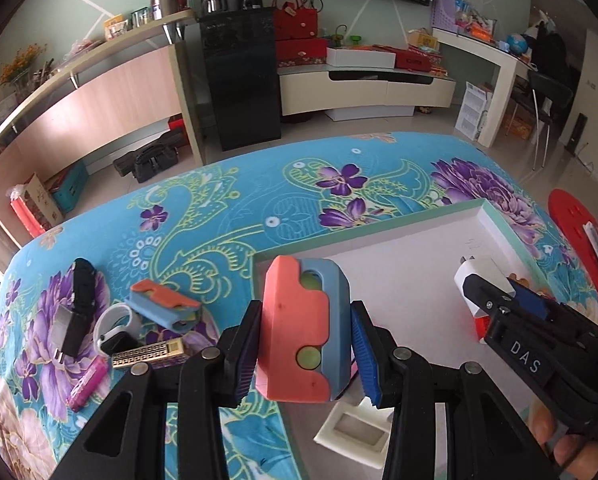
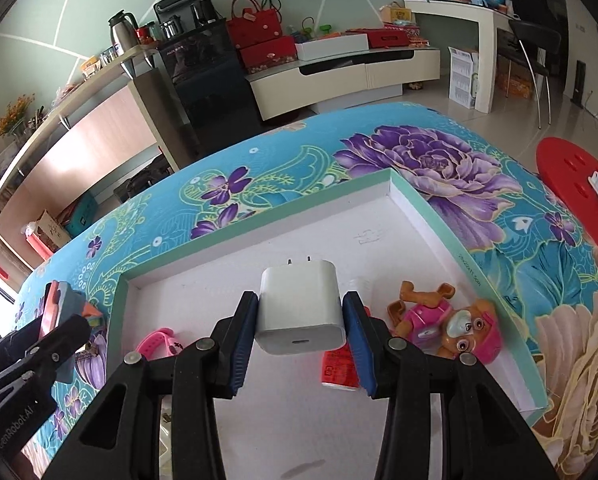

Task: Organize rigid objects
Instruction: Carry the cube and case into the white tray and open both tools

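Left gripper [image 1: 303, 350] with fingers clamped on an orange-and-blue block [image 1: 301, 330] over the near corner of a white tray [image 2: 259, 224] on the floral tabletop [image 1: 227, 208], right gripper [image 2: 301, 346] at three o'clock, fingers clamped on a white charger [image 2: 301, 306] above the tray, toy dog [image 2: 455, 326] at its three o'clock

In the right wrist view, the red tube [image 2: 339, 368] at lower centre is mostly hidden behind the white charger [image 2: 302, 312] and a blue pad, its print too small to read. The pink watch [image 2: 159, 344] at lower left disappears behind the black finger. In the left wrist view, the white frame piece [image 1: 355, 436] at bottom centre is partly covered by the fingers, and the red stool [image 1: 579, 240] is cut by the right edge.
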The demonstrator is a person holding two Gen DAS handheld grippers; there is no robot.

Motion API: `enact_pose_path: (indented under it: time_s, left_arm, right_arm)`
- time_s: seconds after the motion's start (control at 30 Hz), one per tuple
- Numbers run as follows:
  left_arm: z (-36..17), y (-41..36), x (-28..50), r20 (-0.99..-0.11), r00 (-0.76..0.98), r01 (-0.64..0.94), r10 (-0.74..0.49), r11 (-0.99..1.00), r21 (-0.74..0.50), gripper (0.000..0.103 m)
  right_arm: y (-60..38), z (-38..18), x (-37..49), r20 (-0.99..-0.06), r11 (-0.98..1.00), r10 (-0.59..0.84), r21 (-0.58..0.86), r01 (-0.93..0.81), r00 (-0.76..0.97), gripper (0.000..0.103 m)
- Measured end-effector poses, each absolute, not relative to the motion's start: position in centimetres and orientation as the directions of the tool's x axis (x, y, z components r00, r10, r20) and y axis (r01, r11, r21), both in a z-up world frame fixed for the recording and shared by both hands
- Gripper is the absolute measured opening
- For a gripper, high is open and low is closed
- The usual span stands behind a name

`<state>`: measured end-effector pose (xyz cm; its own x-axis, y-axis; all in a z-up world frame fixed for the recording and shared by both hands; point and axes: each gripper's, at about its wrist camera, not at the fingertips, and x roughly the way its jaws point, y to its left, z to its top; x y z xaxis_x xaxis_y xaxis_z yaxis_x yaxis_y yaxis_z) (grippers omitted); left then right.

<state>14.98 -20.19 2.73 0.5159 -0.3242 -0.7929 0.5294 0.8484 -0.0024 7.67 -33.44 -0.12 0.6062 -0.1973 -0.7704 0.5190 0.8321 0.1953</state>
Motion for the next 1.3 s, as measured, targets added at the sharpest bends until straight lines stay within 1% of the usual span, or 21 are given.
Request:
enact_pose_path:
  time_s: [0.1,0.33,0.53,0.8,0.9,0.93,0.97,1.2,1.3]
  left_arm:
    - [1.6,-21.6,15.2,-0.809,0.486,0.549,-0.331,0.836,-0.012,0.046]
    - [-0.3,-23.2,15.6,-0.831,0.465,0.552,-0.305,0.834,0.003,0.046]
    - [-0.9,-23.8,15.7,-0.839,0.464,0.551,-0.283,0.834,0.023,0.046]
    - [-1.4,-23.9,16.0,-0.846,0.463,0.532,-0.264,0.846,0.027,0.046]
    - [-1.1,-23.7,16.0,-0.843,0.469,0.527,-0.262,0.849,0.03,0.051]
    - [-1.0,-23.6,16.0,-0.843,0.471,0.524,-0.26,0.852,0.029,0.057]
    - [-0.9,-23.5,16.0,-0.842,0.474,0.52,-0.258,0.853,0.031,0.059]
    - [0.7,-22.0,15.4,-0.826,0.507,0.496,-0.247,0.867,0.046,0.06]
    - [1.3,-20.9,15.2,-0.819,0.527,0.474,-0.227,0.878,0.062,0.063]
  right_arm:
    - [-33.7,-0.6,7.7,-0.782,0.828,-0.191,0.197,0.525,0.593,0.045]
    - [-33.8,-0.7,7.8,-0.782,0.83,-0.176,0.208,0.517,0.597,0.045]
    - [-33.5,-1.2,8.3,-0.799,0.845,-0.177,0.176,0.505,0.574,0.045]
    - [-33.4,-1.1,8.3,-0.793,0.849,-0.16,0.193,0.492,0.587,0.045]
    - [-33.3,-0.8,8.2,-0.787,0.852,-0.153,0.201,0.483,0.598,0.045]
    - [-33.3,-0.6,8.2,-0.784,0.852,-0.153,0.204,0.482,0.602,0.045]
    - [-33.3,-0.5,8.1,-0.781,0.852,-0.151,0.208,0.481,0.606,0.045]
    - [-33.6,0.1,7.7,-0.776,0.85,-0.146,0.219,0.479,0.614,0.045]
    - [-33.6,0.6,7.5,-0.785,0.852,-0.15,0.206,0.481,0.602,0.045]
